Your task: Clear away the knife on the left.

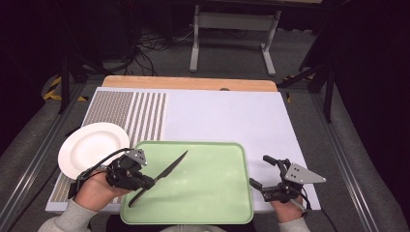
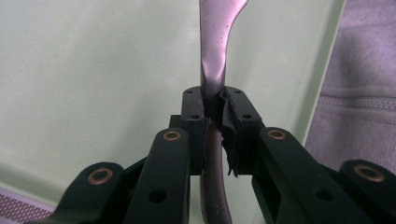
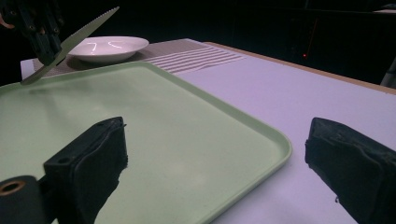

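Observation:
A metal knife point(image 1: 167, 173) with a serrated blade is held over the left part of the pale green tray point(image 1: 212, 193), tip pointing up and to the right. My left gripper point(image 1: 149, 182) is shut on the knife point(image 2: 212, 70) near its handle, both pads pressed against the metal. From the right gripper view the knife point(image 3: 77, 37) hangs raised above the tray point(image 3: 187, 121). My right gripper point(image 1: 258, 171) sits wide open at the tray's right rim, nothing between its jaws. A white plate point(image 1: 89, 147) lies left of the tray.
The tray rests on a white board point(image 1: 227, 116) with a striped and dotted patch point(image 1: 130, 113) at its left. A wooden table edge point(image 1: 188, 83) runs behind. The plate point(image 3: 109, 48) stands beyond the tray's far corner. Metal rails flank the table.

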`<state>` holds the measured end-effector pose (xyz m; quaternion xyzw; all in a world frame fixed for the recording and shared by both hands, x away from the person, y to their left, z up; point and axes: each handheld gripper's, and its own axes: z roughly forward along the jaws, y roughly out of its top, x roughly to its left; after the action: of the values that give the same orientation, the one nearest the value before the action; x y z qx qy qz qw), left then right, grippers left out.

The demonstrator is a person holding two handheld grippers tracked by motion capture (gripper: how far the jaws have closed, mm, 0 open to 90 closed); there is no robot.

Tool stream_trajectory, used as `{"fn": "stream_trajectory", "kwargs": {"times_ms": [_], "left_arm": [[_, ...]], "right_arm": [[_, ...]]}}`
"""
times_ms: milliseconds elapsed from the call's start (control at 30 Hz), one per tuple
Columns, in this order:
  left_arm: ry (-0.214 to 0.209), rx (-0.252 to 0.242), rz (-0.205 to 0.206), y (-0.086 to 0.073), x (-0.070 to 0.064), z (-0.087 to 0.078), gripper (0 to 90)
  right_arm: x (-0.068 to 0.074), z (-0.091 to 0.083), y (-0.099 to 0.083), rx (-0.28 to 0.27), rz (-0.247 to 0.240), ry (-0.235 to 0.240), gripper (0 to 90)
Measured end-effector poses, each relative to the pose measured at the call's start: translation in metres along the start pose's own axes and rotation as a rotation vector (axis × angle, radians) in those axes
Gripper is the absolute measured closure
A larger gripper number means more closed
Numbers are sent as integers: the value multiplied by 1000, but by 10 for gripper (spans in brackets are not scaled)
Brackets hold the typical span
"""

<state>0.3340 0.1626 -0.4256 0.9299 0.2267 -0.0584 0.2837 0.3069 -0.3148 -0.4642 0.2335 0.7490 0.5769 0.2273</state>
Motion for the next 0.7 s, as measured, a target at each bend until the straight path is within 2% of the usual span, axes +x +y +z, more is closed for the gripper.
{"fn": "stream_trajectory", "kwargs": {"times_ms": [267,467,700], "left_arm": [[-25,33,-13,1,1,14,801],[-28,53,-13,2,3,17,800],[-38,70,-31,1,4,23,799]], "right_arm": [[1,0,1,0,-4,-1,59],[0,-1,1,-2,-5,0,60],[1,-1,1,-3,-6,1,59]]}}
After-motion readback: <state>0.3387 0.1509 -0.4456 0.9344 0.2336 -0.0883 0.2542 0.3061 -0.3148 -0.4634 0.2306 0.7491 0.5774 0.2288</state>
